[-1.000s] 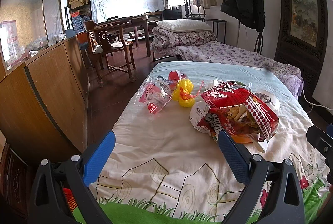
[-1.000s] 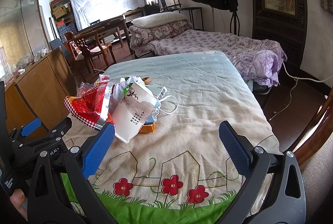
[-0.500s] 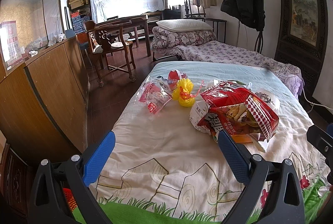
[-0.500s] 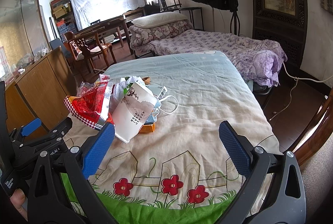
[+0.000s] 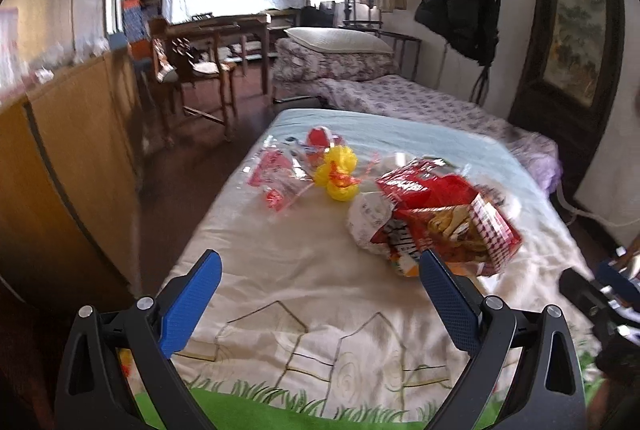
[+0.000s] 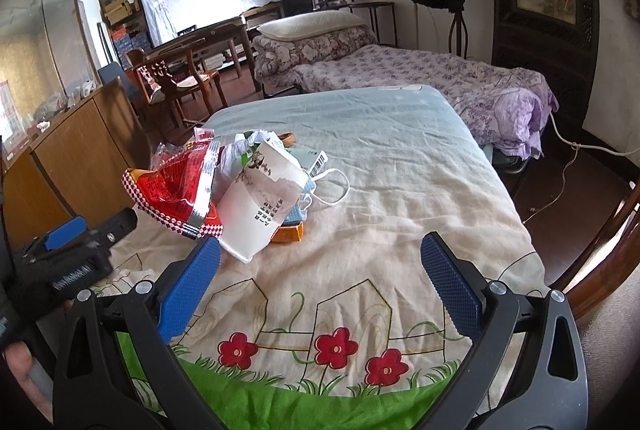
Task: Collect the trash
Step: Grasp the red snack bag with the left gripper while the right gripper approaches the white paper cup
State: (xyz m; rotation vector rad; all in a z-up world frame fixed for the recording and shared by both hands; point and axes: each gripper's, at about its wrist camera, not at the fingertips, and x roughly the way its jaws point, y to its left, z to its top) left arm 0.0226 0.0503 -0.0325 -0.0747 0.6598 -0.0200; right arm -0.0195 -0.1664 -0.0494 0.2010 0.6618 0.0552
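A pile of trash lies on the bed [image 5: 304, 270]: a red snack bag [image 5: 444, 214] [image 6: 176, 186], a white paper bag [image 6: 260, 206], an orange box [image 6: 288, 232], a face mask [image 6: 320, 190], clear red-printed wrappers [image 5: 276, 178] and a yellow duck toy [image 5: 338, 176]. My left gripper [image 5: 320, 284] hovers open over the bedspread, just short of the snack bag. My right gripper [image 6: 320, 270] is open too, with the white paper bag just beyond its left finger. Nothing is held.
A wooden cabinet [image 5: 68, 158] runs along the bed's left side, with dark floor between. Chairs and a table [image 5: 208, 50] stand behind. A second bed with purple bedding [image 6: 440, 74] lies beyond, and a cable [image 6: 568, 158] trails on the floor at right.
Both grippers have shifted slightly forward toward the trash pile; the left wrist view is now blurred by motion. Nothing was grasped.
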